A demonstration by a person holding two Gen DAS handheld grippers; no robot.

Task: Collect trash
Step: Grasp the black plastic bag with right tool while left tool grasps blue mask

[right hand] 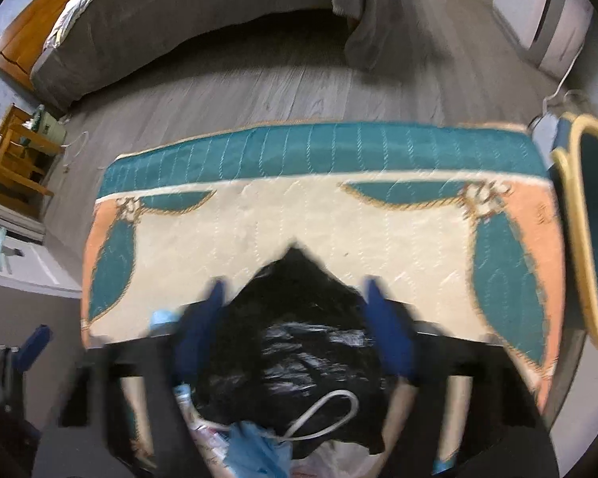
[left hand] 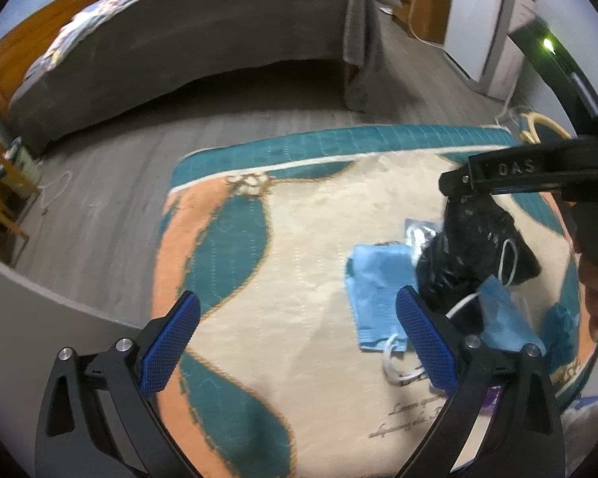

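The left gripper (left hand: 299,342) hangs over the patterned rug (left hand: 299,259), its jaws spread wide with nothing but rug between them; the blue pads (left hand: 171,342) stand well apart, and the trash lies off to the right of the gap, not inside it. There on the rug sits a blue face mask (left hand: 372,290), flat, its white ear loop (left hand: 394,366) curling out just beside the right-hand pad; a second blue mask (left hand: 502,310) lies behind that same finger; a crinkled clear wrapper (left hand: 418,239) rests beside the first mask.

Over to the right gripper (right hand: 295,330); its blue pads sit on either side of a black plastic bag (right hand: 295,342), the bag bunched in the gap between them; the picture is smeared, so whether the pads are truly pressing on it I cannot tell. From the left wrist view the bag hangs straight below the right gripper's tip, above the masks; a white loop lies against its black plastic. In the right wrist view, blue mask material shows at the bag's near edge; beyond the rug, grey floor (right hand: 299,91) and a bed (right hand: 187,8).
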